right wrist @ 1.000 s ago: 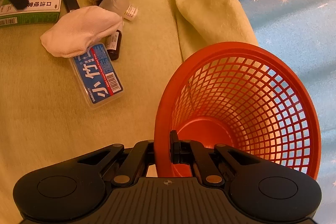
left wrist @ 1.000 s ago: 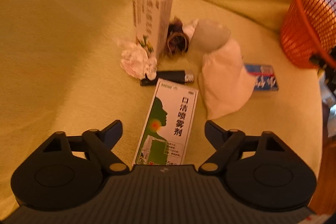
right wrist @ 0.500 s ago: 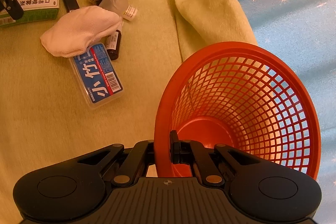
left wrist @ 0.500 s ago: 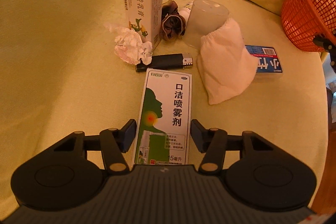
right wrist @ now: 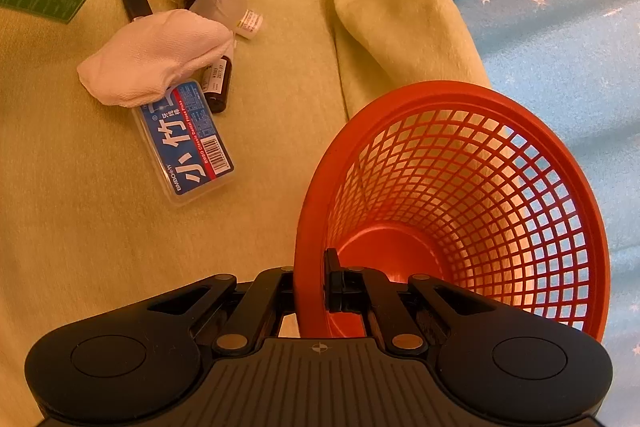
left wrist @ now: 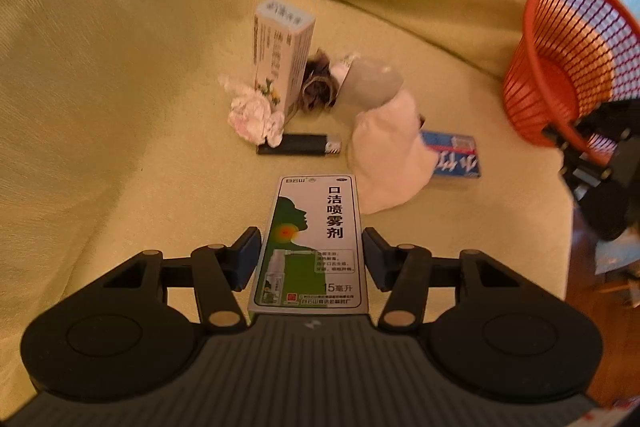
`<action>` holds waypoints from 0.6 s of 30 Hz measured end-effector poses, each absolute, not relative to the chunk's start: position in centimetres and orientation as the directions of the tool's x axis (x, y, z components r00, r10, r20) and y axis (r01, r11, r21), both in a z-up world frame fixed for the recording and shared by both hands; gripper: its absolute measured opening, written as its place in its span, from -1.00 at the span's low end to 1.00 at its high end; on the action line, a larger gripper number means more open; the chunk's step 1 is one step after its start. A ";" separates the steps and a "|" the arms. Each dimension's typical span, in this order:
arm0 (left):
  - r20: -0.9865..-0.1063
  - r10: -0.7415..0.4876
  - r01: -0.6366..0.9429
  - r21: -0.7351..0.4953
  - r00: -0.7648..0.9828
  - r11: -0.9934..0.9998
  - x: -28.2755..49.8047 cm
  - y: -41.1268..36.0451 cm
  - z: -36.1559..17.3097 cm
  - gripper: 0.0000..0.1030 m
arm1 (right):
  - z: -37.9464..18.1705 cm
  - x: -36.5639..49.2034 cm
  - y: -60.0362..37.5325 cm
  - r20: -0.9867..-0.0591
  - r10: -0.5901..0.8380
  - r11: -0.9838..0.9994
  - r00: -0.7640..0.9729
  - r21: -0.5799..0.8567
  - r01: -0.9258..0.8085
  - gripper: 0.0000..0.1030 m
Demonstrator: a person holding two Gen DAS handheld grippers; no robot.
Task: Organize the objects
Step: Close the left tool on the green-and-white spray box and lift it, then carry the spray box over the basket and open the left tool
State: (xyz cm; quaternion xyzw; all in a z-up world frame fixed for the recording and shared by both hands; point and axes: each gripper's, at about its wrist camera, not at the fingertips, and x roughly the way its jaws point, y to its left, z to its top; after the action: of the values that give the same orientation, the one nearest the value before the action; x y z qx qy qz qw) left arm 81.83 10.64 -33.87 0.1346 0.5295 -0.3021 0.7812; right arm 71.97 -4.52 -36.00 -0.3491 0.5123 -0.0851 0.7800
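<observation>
left tongs [left wrist: 311, 255]: we've got them clamped on the spray box [left wrist: 310, 241], lifted off the yellow blanket [left wrist: 120, 107]
right tongs [right wrist: 310, 283]: pinching the orange basket [right wrist: 500, 187] rim, basket tipped
basket contents: we see nothing inside
loose pile: white cloth [right wrist: 156, 55], blue floss case [right wrist: 188, 143], lighter [left wrist: 298, 145], upright carton [left wrist: 280, 55]

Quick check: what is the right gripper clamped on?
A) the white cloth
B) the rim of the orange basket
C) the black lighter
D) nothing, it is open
B: the right gripper is shut on the rim of the orange basket.
</observation>
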 end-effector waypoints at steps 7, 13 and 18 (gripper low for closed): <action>-0.889 -0.374 0.616 -0.142 0.265 0.775 81.8 9.8 -31.5 -0.04 | -36.0 71.9 -4.2 -0.740 -0.492 0.742 0.459 -0.632 -0.224 -1.00; -0.871 -0.423 0.633 -0.183 0.251 0.752 82.4 7.7 -28.5 -0.04 | -35.9 71.7 -4.1 -0.739 -0.489 0.739 0.463 -0.633 -0.230 -1.00; -0.856 -0.456 0.657 -0.200 0.243 0.727 82.8 5.1 -26.0 -0.04 | -35.8 71.9 -4.3 -0.742 -0.487 0.745 0.460 -0.628 -0.224 -1.00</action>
State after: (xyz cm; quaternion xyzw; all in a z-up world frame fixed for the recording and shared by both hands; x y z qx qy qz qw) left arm 82.77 5.07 -25.99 0.1005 0.5018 -0.3558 0.7820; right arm 71.87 -4.25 -35.75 -0.3466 0.5129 -0.0844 0.7808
